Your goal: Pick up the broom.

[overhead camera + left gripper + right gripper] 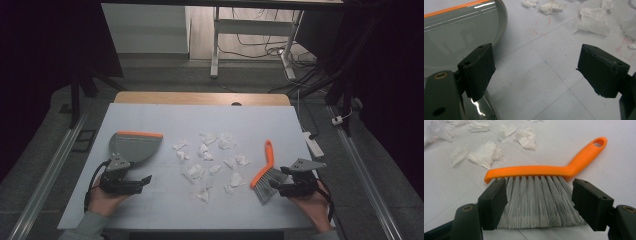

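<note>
Two grippers rest low on the white table (280, 117), one at each near corner in the high view. At about 8 o'clock from the table's middle sits the left gripper (142, 181), held in the person's left hand (102, 199); its jaws stand wide apart with only bare tabletop between them, as the left gripper view (536, 75) confirms. Just beyond it, at 11 o'clock from that gripper, lies the grey dustpan (131, 146) with its orange lip (140, 134) turned toward the far side of the table; in the left gripper view the pan's curved grey edge (461, 32) sits behind and under the left-hand jaw, though whether they touch I cannot tell. Toward the middle of the table, a scatter of torn white paper scraps (207, 160) spreads from roughly 12 o'clock down to 6 o'clock of the centre, well apart from the dustpan. Further right, at about 4 o'clock, lies the hand brush (263, 172), its orange handle (268, 150) pointing away toward 12 o'clock and its grey bristles (265, 187) fanned toward the near edge. The right gripper (276, 189), held in the right hand (312, 205), faces those bristles; in the right gripper view its jaws (539, 202) stand wide on either side of the bristle fan (536, 202), not pressing it.
</note>
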The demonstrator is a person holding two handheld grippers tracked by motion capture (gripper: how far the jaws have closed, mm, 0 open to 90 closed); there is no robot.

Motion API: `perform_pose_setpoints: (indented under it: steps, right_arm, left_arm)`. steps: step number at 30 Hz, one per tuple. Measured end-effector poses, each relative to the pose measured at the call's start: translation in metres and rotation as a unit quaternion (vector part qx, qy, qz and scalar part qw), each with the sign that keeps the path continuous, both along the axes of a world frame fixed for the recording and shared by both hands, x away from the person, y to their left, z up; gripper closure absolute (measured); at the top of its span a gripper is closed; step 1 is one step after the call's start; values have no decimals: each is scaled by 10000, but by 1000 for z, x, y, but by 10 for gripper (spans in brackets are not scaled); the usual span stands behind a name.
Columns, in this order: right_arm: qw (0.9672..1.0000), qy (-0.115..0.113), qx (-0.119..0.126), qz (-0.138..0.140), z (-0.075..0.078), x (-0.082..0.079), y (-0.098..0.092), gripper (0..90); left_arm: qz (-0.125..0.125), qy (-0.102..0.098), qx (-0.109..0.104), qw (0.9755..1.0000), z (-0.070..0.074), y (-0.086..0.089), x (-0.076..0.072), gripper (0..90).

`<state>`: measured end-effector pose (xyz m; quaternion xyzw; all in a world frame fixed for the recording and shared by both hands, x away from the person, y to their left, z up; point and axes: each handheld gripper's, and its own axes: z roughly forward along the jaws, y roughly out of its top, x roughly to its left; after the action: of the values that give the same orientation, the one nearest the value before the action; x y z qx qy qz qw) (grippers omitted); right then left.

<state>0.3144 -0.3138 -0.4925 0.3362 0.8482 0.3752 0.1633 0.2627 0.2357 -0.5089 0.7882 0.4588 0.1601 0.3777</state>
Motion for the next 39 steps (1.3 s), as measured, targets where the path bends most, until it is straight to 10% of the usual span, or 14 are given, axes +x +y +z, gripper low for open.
perform_pose_setpoints:
  steps: [25, 39]
  right_arm:
    - [9999, 28, -100, 18, 6, 0, 6, 278]
    - [9983, 295, -266, -416, 31, 9, 17, 292]
  left_arm:
    - [28, -59, 11, 10000, 0, 1, 0, 154]
    - [13, -64, 32, 10000, -1, 1, 2, 154]
